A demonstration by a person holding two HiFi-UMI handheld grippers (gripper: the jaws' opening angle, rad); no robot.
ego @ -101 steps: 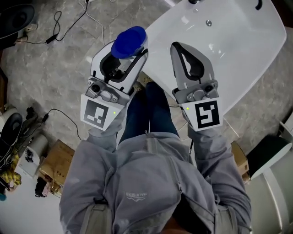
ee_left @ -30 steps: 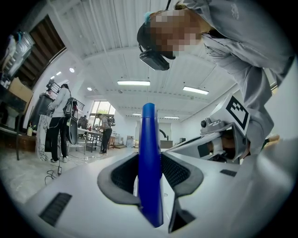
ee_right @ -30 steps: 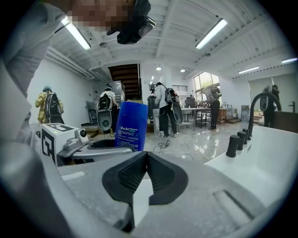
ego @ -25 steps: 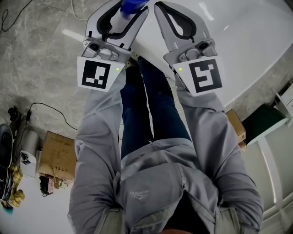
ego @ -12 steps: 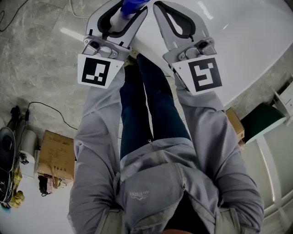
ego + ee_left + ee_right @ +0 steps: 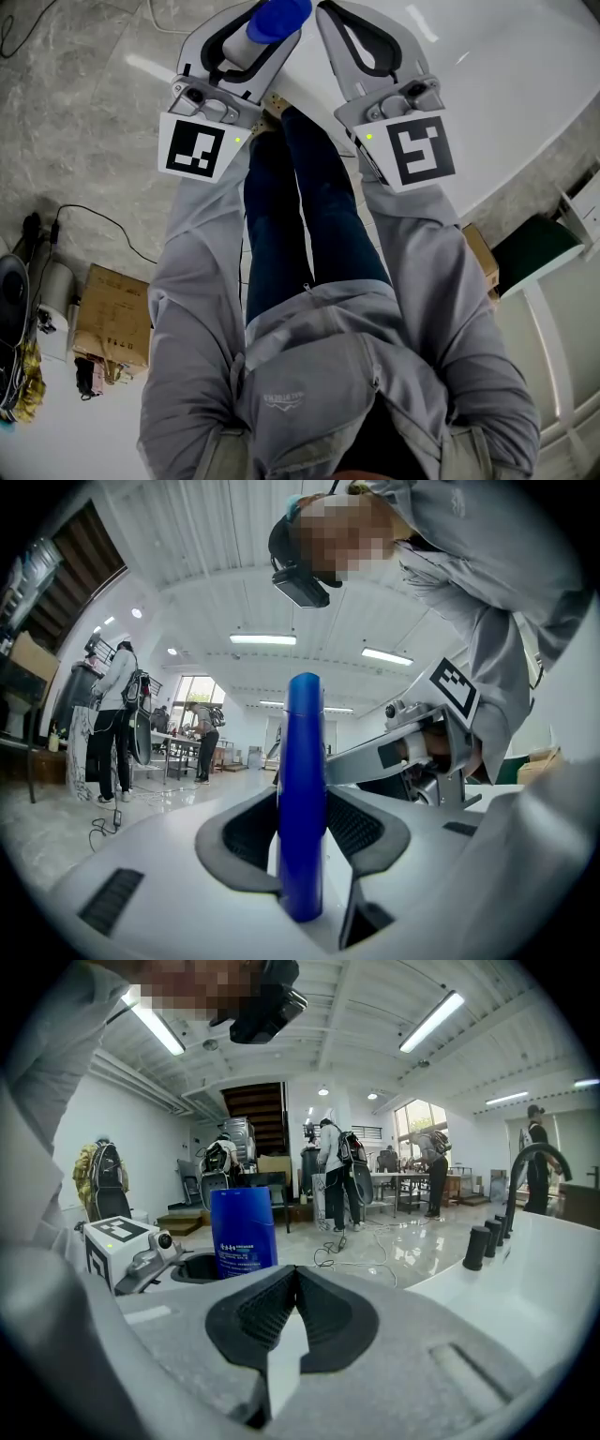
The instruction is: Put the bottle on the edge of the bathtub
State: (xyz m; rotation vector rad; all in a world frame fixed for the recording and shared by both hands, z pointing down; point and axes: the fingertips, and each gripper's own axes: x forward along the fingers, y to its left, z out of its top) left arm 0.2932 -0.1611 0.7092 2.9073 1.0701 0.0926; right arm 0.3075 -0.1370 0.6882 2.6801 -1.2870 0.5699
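The blue bottle (image 6: 277, 17) stands upright between the jaws of my left gripper (image 6: 262, 26), at the near rim of the white bathtub (image 6: 497, 84). In the left gripper view the bottle (image 6: 303, 789) fills the gap and both pads press on its sides, so my left gripper (image 6: 302, 841) is shut on it. Whether its base rests on the rim is hidden. My right gripper (image 6: 362, 26) hovers beside it over the tub, shut on nothing. In the right gripper view my right gripper (image 6: 291, 1283) has its pads meeting, with the bottle (image 6: 243, 1232) just to the left.
The tub's rim (image 6: 534, 1269) carries a black tap (image 6: 530, 1171) and several black knobs (image 6: 478, 1246). A cardboard box (image 6: 112, 314) and cables (image 6: 94, 225) lie on the stone floor at left. People stand at tables (image 6: 412, 1180) far off.
Since four seconds ago both grippers sit higher in the head view, at the tub's rim, the bottle still in the left jaws. Over the last half second more of the bottle's top shows.
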